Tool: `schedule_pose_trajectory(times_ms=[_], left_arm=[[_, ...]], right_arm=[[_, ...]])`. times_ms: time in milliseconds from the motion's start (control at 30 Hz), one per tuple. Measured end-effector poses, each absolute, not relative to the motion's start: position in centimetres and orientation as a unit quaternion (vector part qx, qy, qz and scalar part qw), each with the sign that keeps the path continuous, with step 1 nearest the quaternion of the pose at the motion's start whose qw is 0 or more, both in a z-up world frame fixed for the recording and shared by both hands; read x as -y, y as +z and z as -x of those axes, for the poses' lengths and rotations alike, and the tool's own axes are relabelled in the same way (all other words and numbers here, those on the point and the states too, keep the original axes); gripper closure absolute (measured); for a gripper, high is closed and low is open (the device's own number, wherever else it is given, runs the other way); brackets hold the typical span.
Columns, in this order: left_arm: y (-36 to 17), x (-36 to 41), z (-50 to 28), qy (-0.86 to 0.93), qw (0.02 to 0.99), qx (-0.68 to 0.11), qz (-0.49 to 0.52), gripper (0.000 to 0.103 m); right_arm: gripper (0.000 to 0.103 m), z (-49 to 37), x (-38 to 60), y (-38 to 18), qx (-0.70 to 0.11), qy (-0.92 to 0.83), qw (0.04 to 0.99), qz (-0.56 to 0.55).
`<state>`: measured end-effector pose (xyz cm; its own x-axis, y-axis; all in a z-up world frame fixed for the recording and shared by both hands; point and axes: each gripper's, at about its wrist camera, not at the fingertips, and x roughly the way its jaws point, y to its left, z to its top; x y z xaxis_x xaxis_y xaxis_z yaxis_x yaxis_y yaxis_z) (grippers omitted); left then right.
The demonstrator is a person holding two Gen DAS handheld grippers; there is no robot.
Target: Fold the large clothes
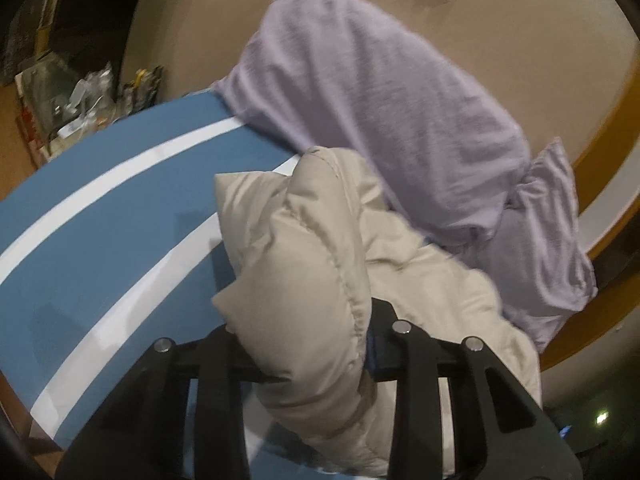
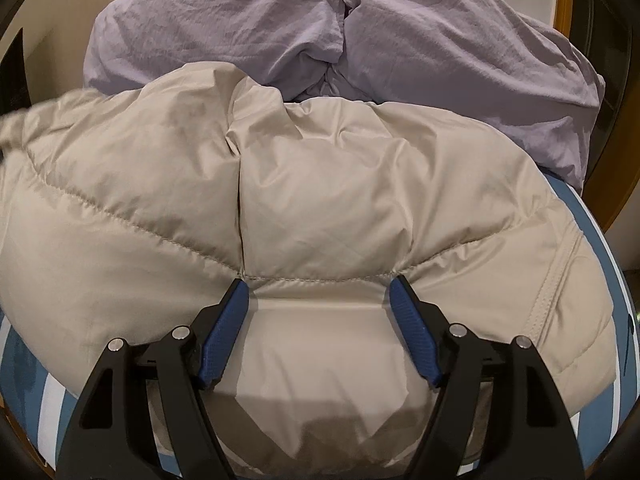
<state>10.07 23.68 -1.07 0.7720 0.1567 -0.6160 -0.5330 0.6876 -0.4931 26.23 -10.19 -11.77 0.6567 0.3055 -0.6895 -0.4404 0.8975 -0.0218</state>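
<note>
Clearly, in the left wrist view the left gripper (image 1: pixel 320 360) has its jaws pinching a lifted fold of the beige jacket (image 1: pixel 304 264), raised off the blue-and-white striped tabletop (image 1: pixel 100 216), probably to carry that part over the rest. In the right wrist view the right gripper (image 2: pixel 318 320) hovers with jaws spread over the jacket's body, likely to pin it, while a lilac garment (image 2: pixel 440 48) lies behind.

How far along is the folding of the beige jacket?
Early stage. Done: nothing looks neatly folded; the lilac garment lies rumpled behind. In hand: the left hand-held gripper pinches a bunched part of the jacket; the right hand-held gripper sits open against it. Left: flattening and folding.
</note>
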Motion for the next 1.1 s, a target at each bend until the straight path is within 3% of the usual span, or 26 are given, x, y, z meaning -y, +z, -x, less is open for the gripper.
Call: schedule_pose_trajectory(times_ms=[467, 1100], left_arm=[[8.6, -9.7, -15.0, 0.048, 0.943, -0.232, 0.234, 0.073], [7.0, 6.5, -22.4, -0.062, 0.944, -0.293, 0.140, 0.073]], right_arm=[[0.027, -26.3, 10.8, -11.5, -0.359, 0.234, 0.899, 0.088], [0.028, -26.1, 20.9, -9.2, -0.318, 0.233, 0.919, 0.023]])
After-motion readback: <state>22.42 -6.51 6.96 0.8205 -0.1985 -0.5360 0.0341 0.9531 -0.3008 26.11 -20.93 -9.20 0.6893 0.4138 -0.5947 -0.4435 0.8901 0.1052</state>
